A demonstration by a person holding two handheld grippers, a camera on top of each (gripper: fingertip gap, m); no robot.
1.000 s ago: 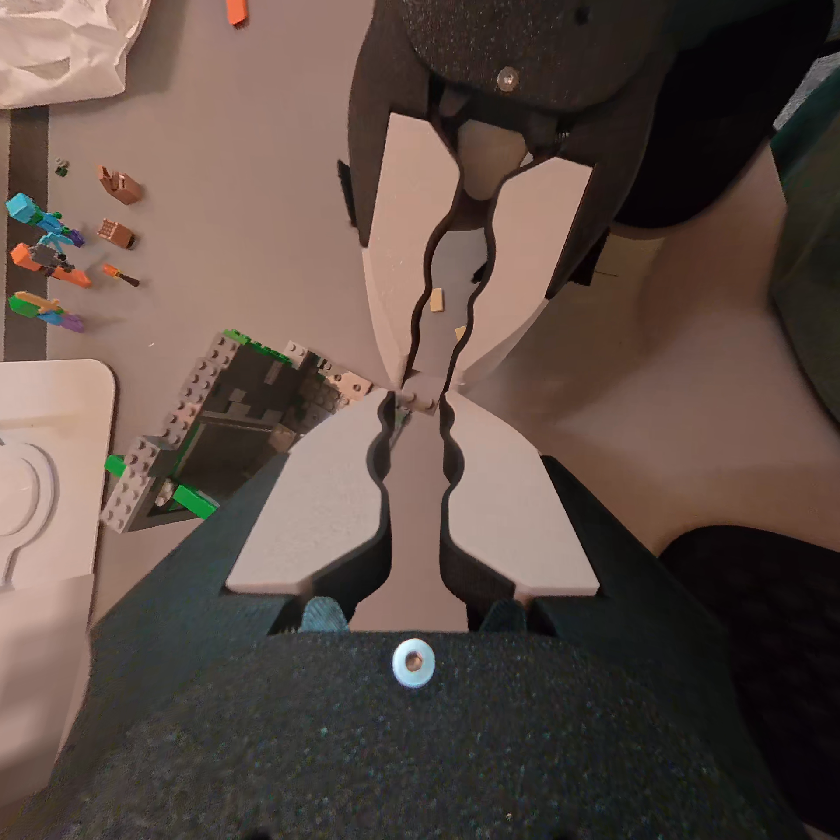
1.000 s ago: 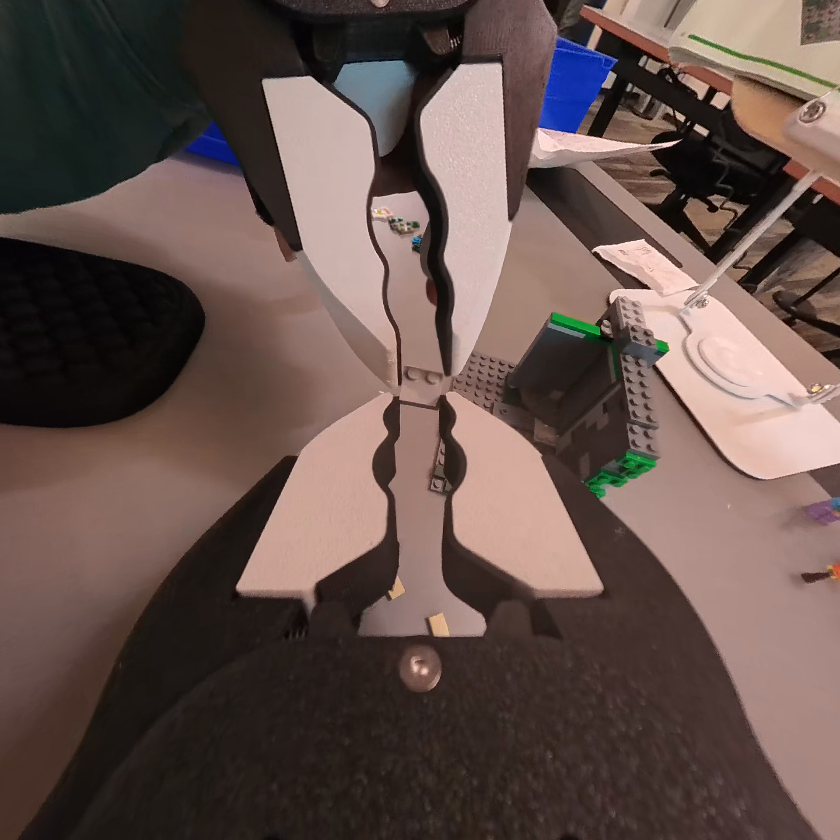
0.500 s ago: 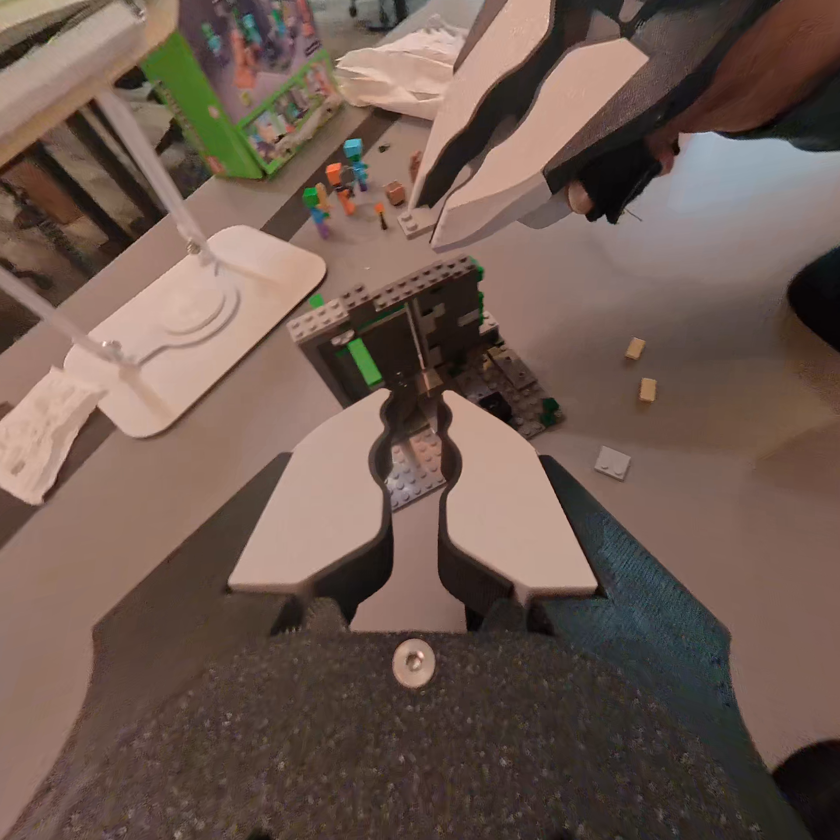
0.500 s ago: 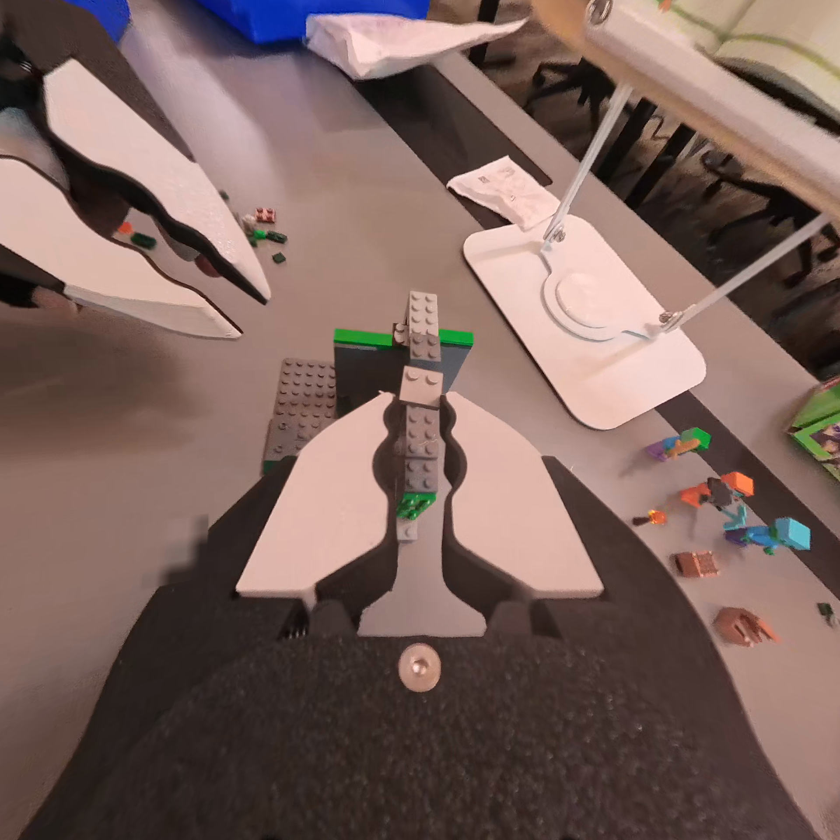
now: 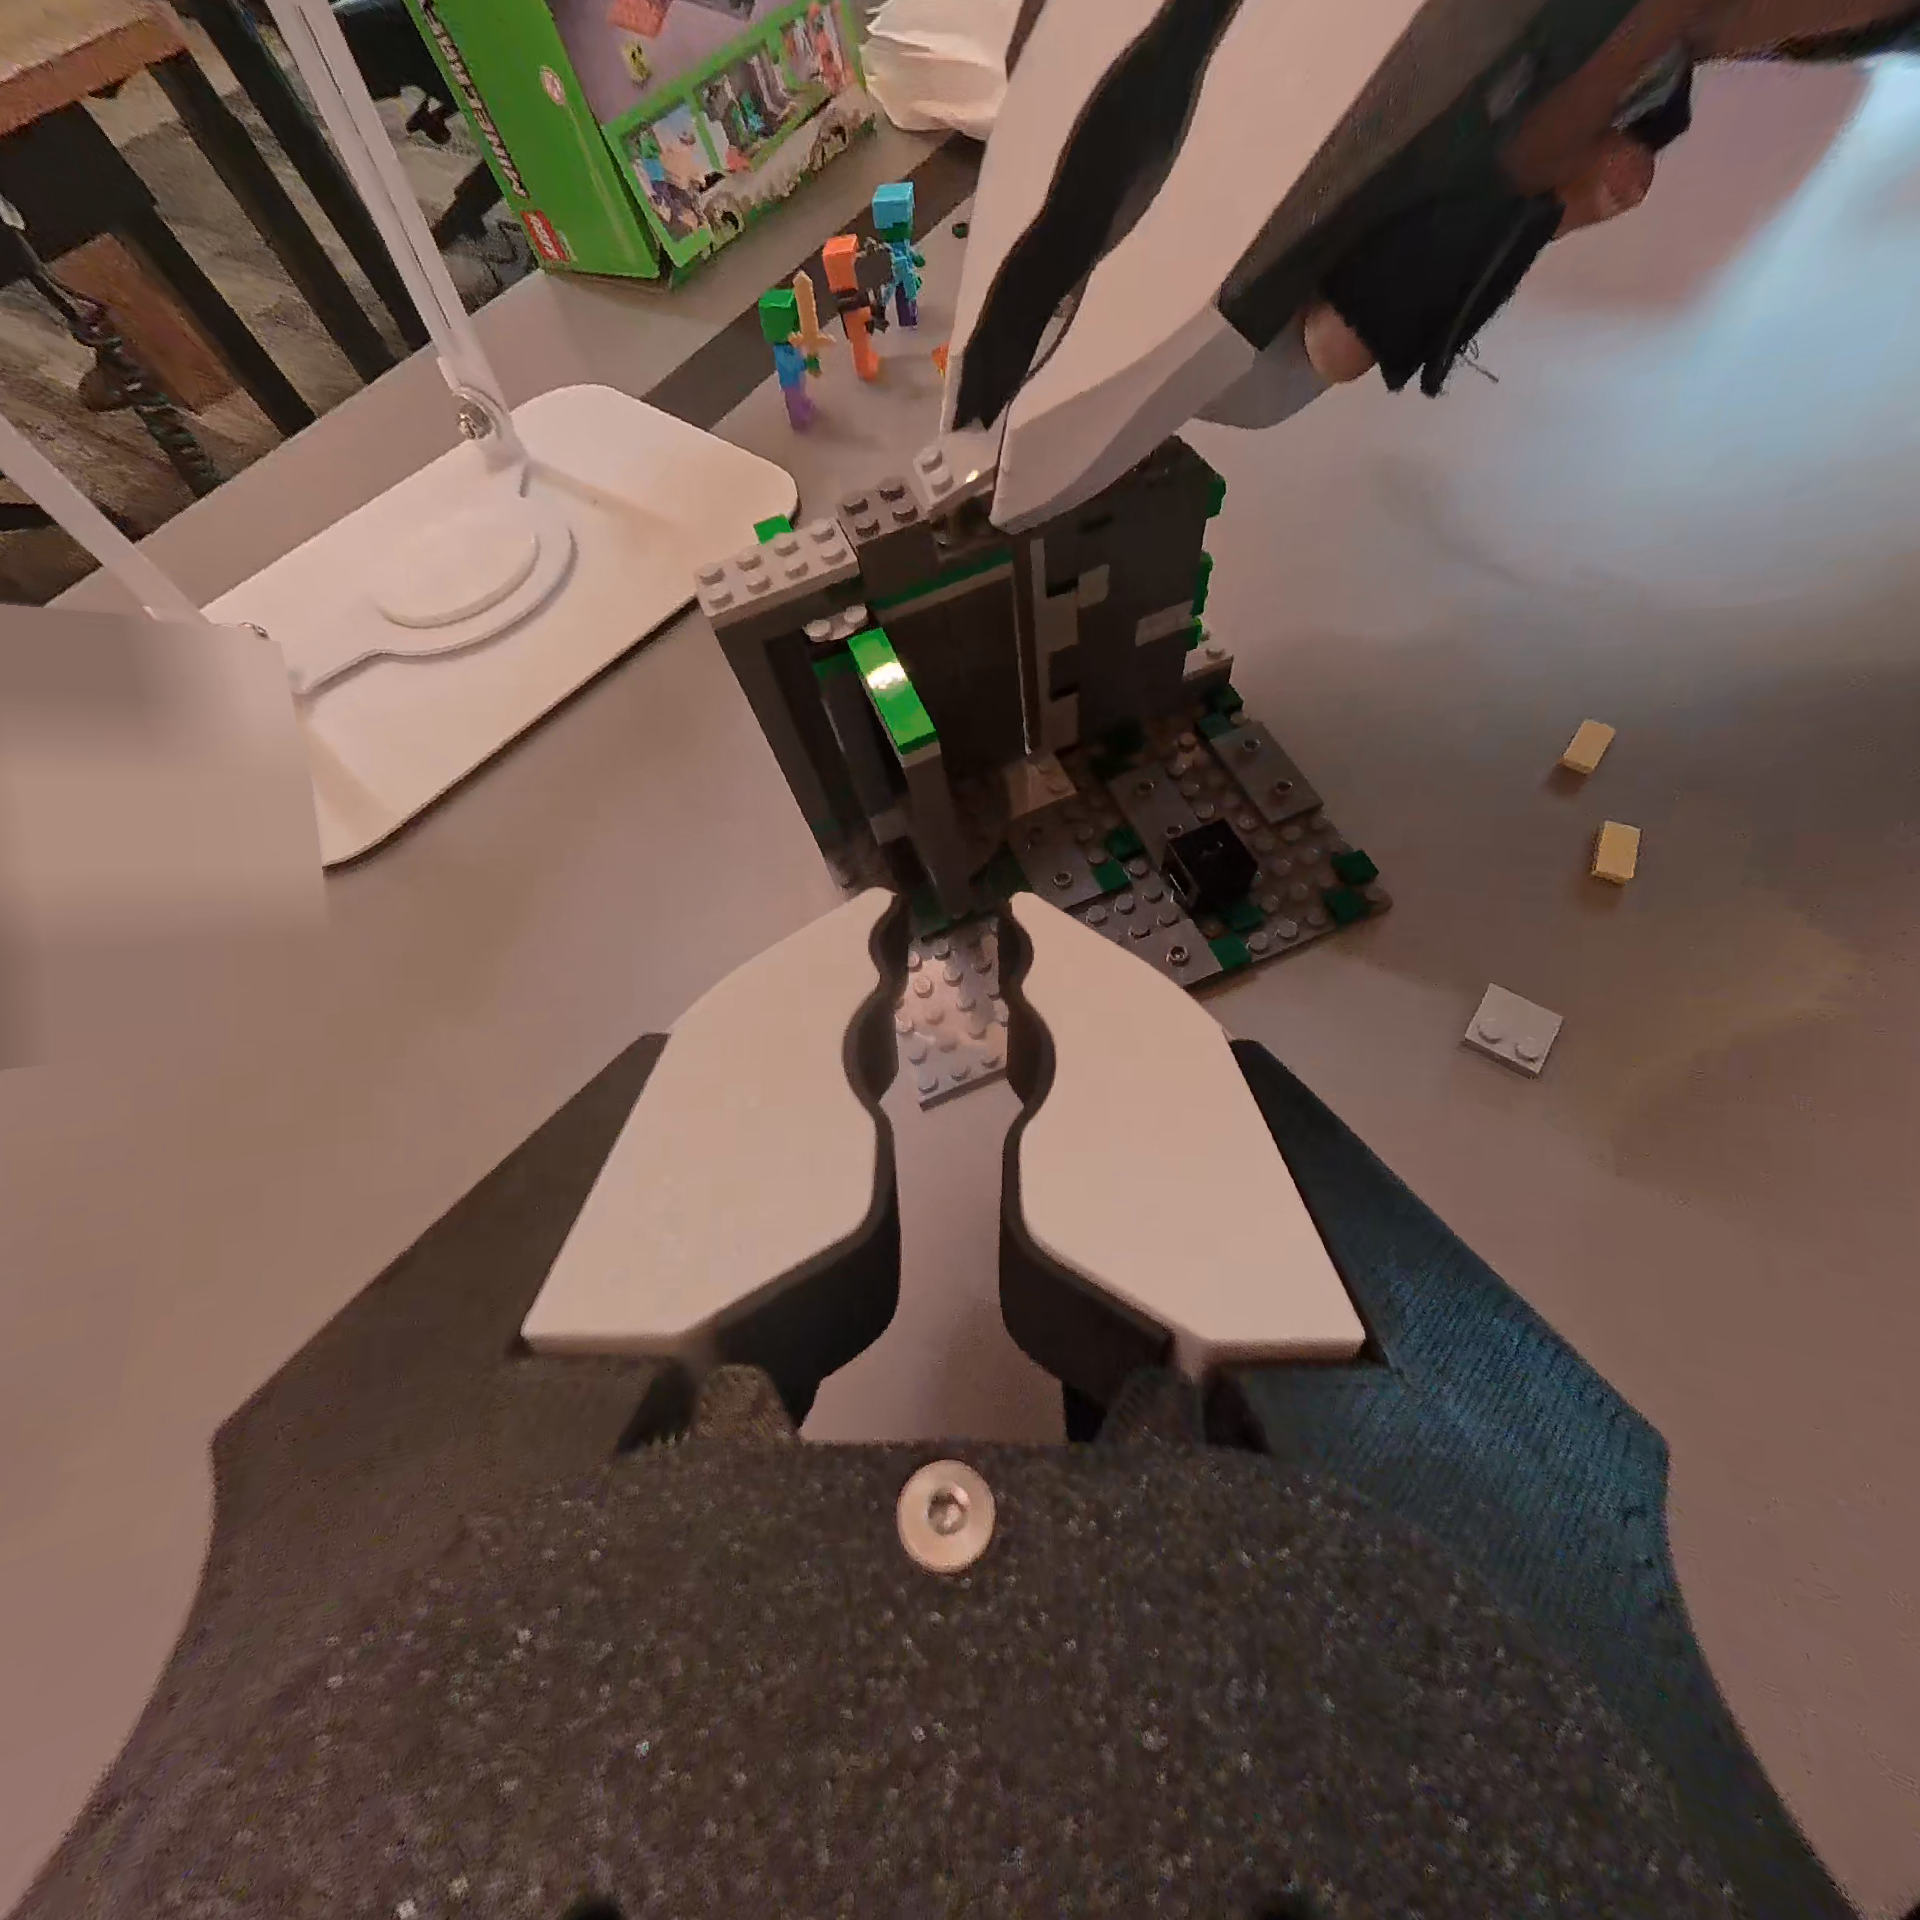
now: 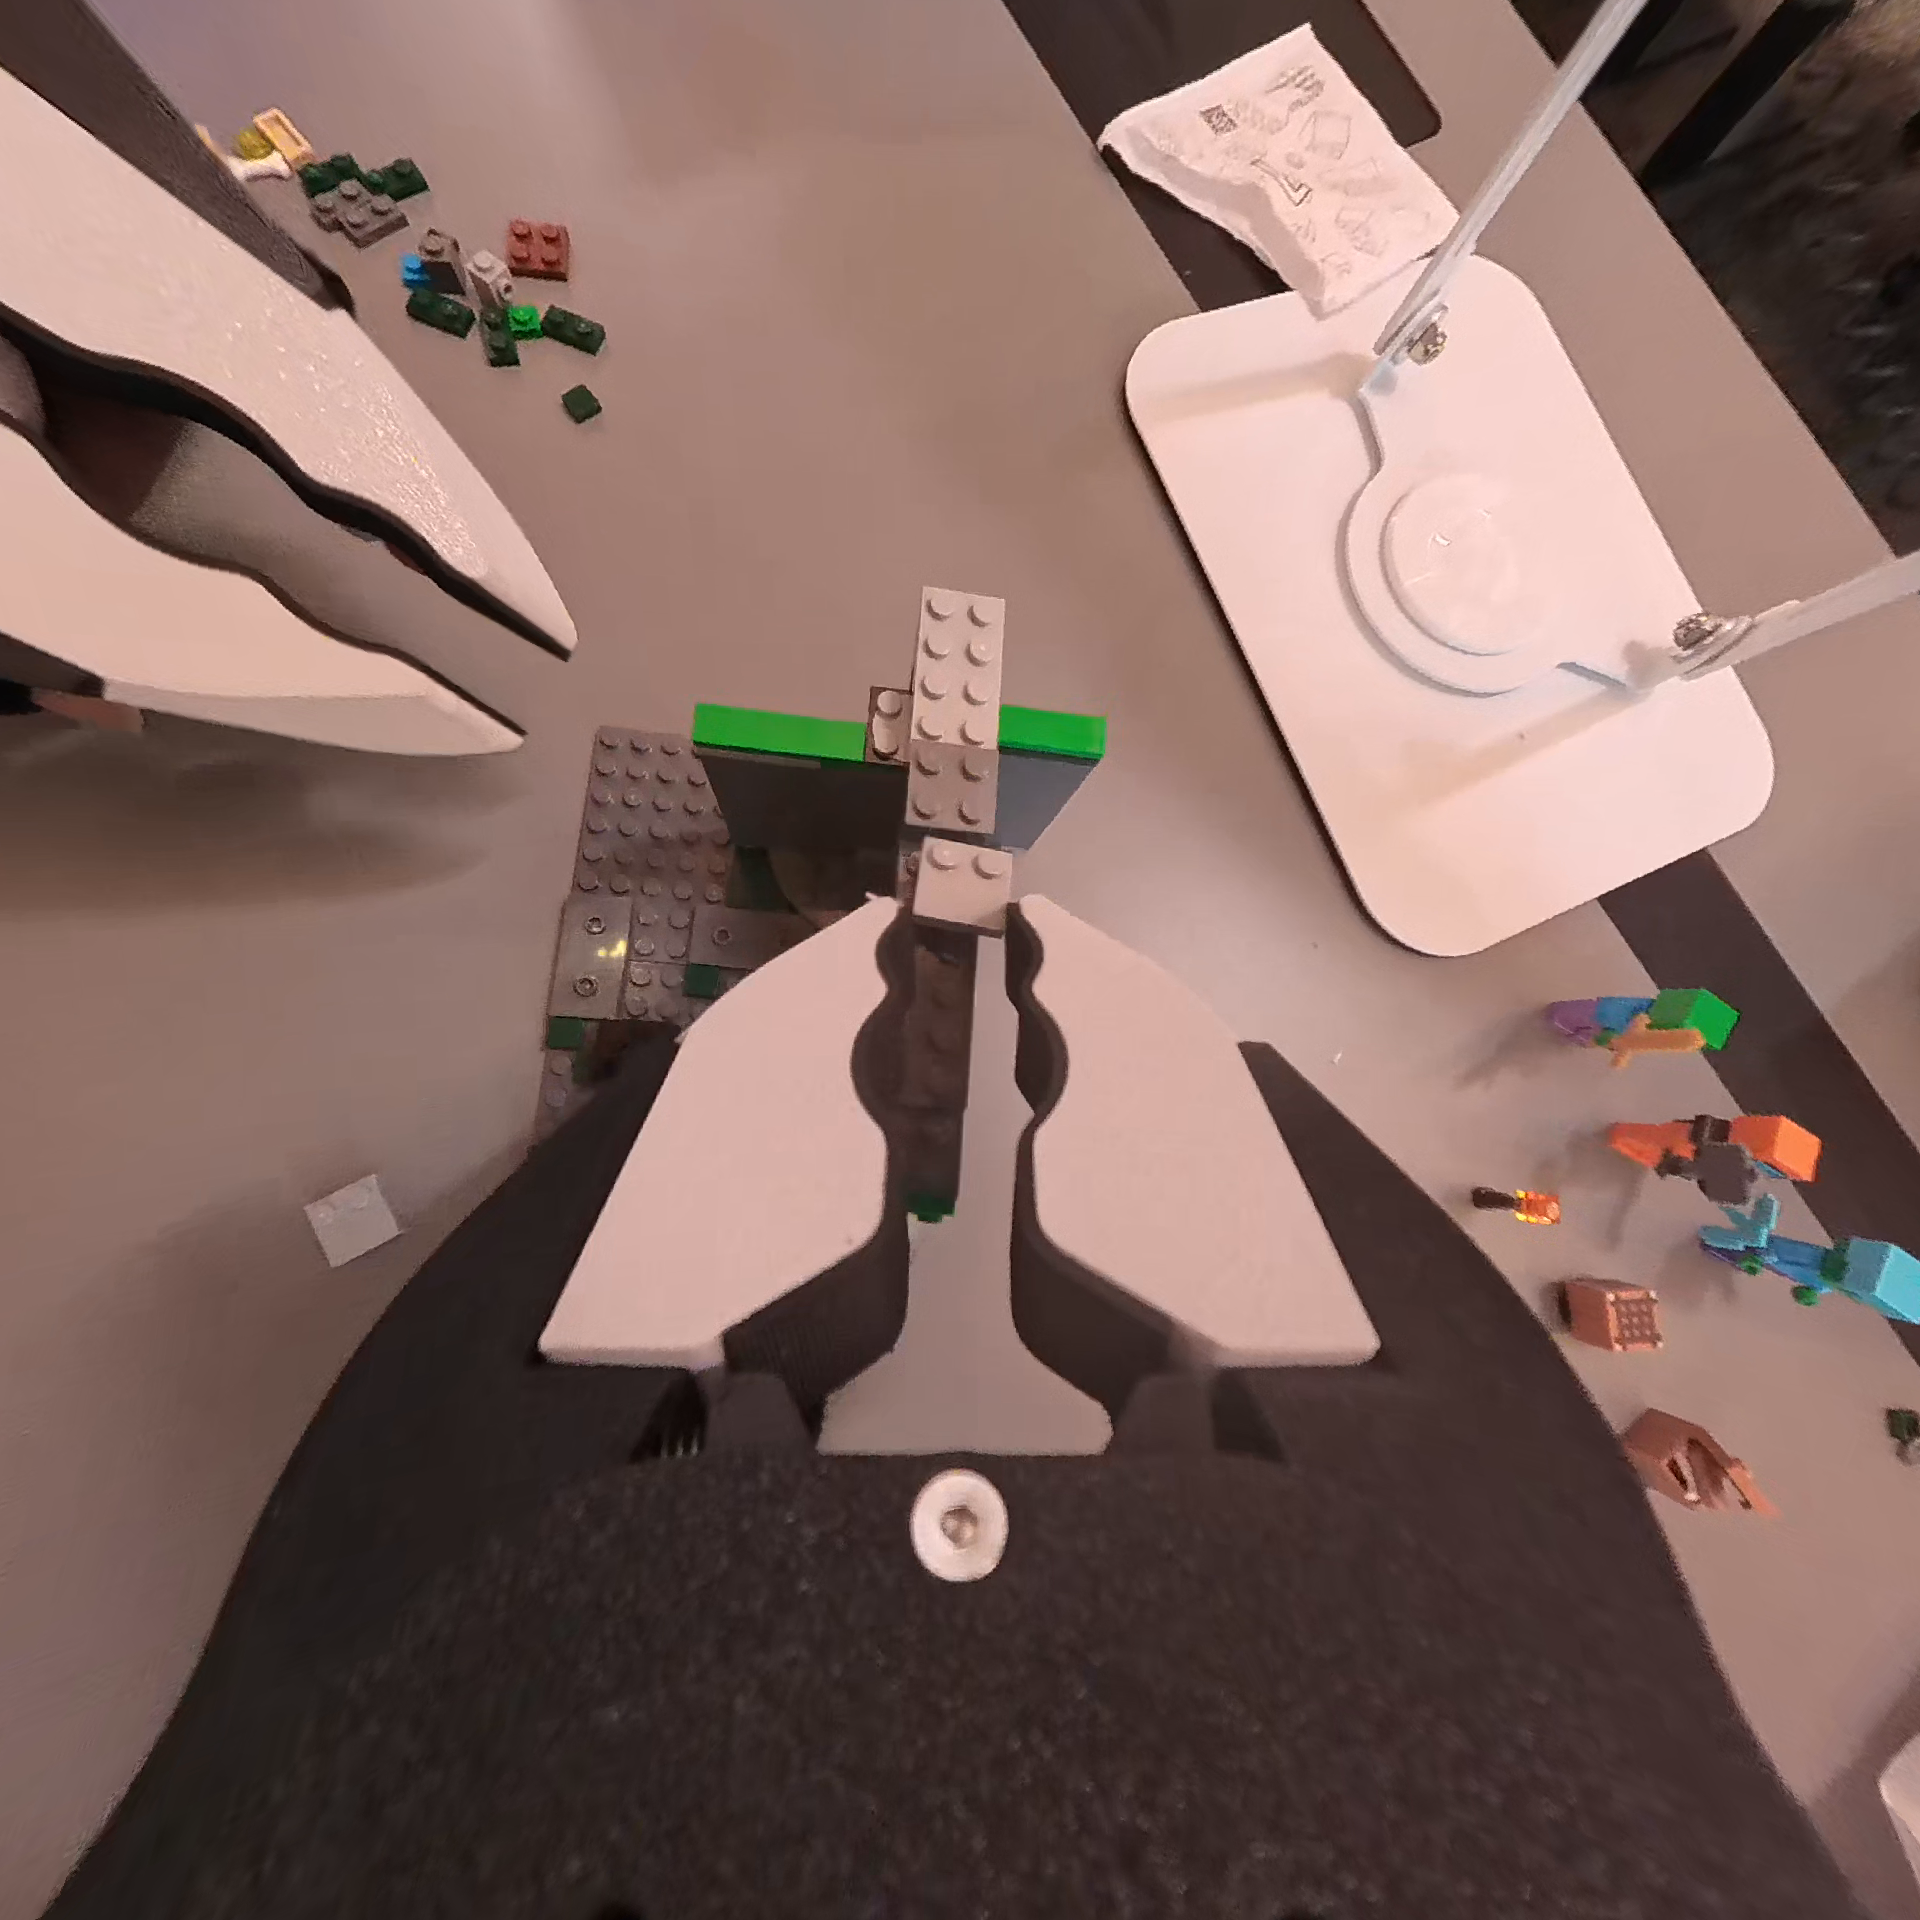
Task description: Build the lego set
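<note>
Since a moment ago my right gripper (image 6: 958, 912) has dropped onto the wall (image 6: 940, 727) just ahead, pinching a grey brick (image 6: 961, 881) to seat it, while my left gripper (image 5: 951, 914) waits slightly spread.

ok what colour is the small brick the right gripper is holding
Light grey brick, clearest in the right wrist view.

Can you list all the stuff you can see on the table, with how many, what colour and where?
Lego building: one, grey with green, table middle.
Small brick: one, light grey, in the right gripper's tips above the building.
Toy figures: three, green, orange and blue, standing behind the building.
Box: one, green, far edge.
Lamp base: one, white, beside the building.
Loose pieces: a pile, mostly dark green and grey.
Tan pieces: two, beside the building.
Flat plate: one, light grey.
Left gripper: empty, slightly open.
Right gripper: holding the brick.
</note>
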